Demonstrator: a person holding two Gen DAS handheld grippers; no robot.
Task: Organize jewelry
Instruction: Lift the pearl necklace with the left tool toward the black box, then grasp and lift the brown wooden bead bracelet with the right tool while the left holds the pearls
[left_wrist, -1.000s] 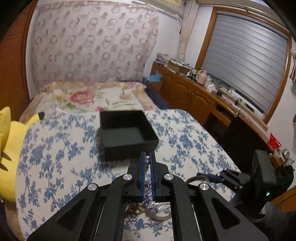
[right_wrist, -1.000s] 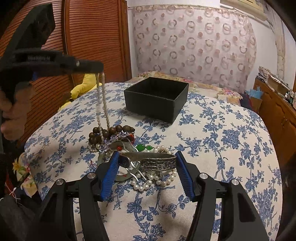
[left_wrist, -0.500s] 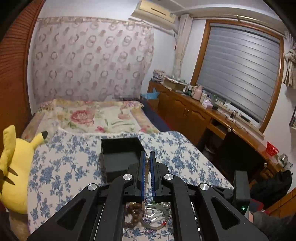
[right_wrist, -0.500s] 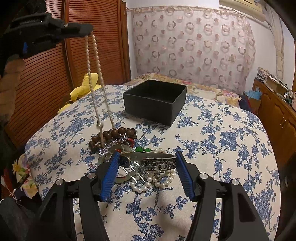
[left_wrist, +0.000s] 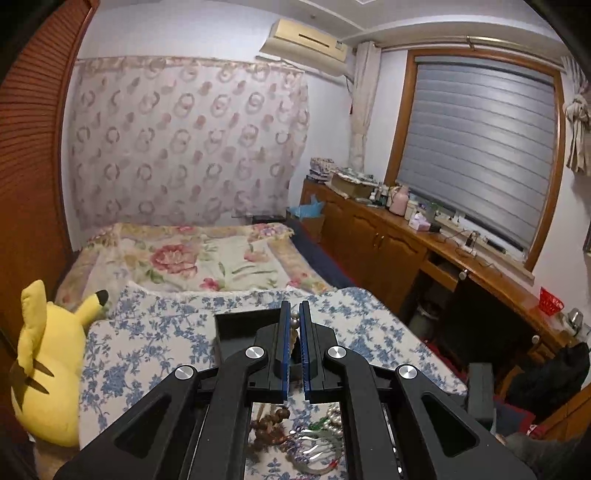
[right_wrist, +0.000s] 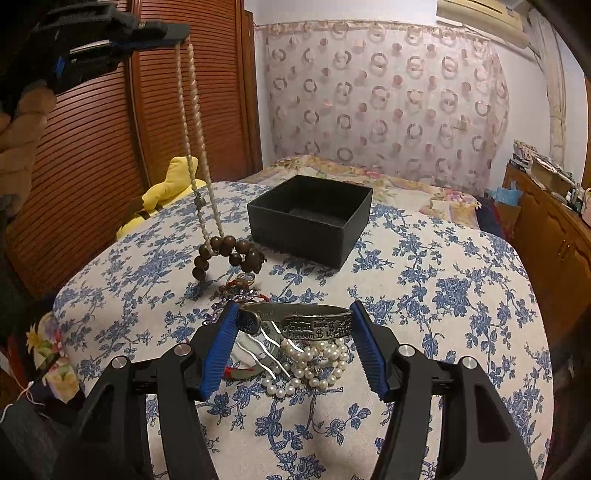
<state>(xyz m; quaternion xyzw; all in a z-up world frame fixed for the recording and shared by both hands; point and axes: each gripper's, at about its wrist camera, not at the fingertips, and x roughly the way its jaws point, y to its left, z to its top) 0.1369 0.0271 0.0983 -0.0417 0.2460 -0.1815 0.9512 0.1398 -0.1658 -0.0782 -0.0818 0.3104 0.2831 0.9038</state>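
My left gripper (left_wrist: 294, 314) is shut on a long cream bead necklace (right_wrist: 192, 110) and holds it high; it shows at the top left of the right wrist view (right_wrist: 177, 31). The necklace hangs down and lifts a brown wooden bead bracelet (right_wrist: 229, 253) partly off the cloth. An open black box (right_wrist: 310, 218) stands behind it, also in the left wrist view (left_wrist: 240, 328). My right gripper (right_wrist: 291, 321) is shut on an engraved silver cuff bangle (right_wrist: 314, 323), which spans the wide-set jaws above a pile of white pearls (right_wrist: 314, 365) and silver pieces.
A blue-flowered cloth (right_wrist: 443, 295) covers the table. A yellow plush toy (left_wrist: 48, 365) sits off the left edge. A bed (left_wrist: 192, 258) lies beyond, and wooden cabinets (left_wrist: 388, 243) run along the right wall. Wooden slat doors (right_wrist: 92, 147) stand at the left.
My left gripper has risen steadily with the necklace, drawing it taut and pulling the brown bead bracelet up and away from the pile. The right gripper has stayed still on the bangle.
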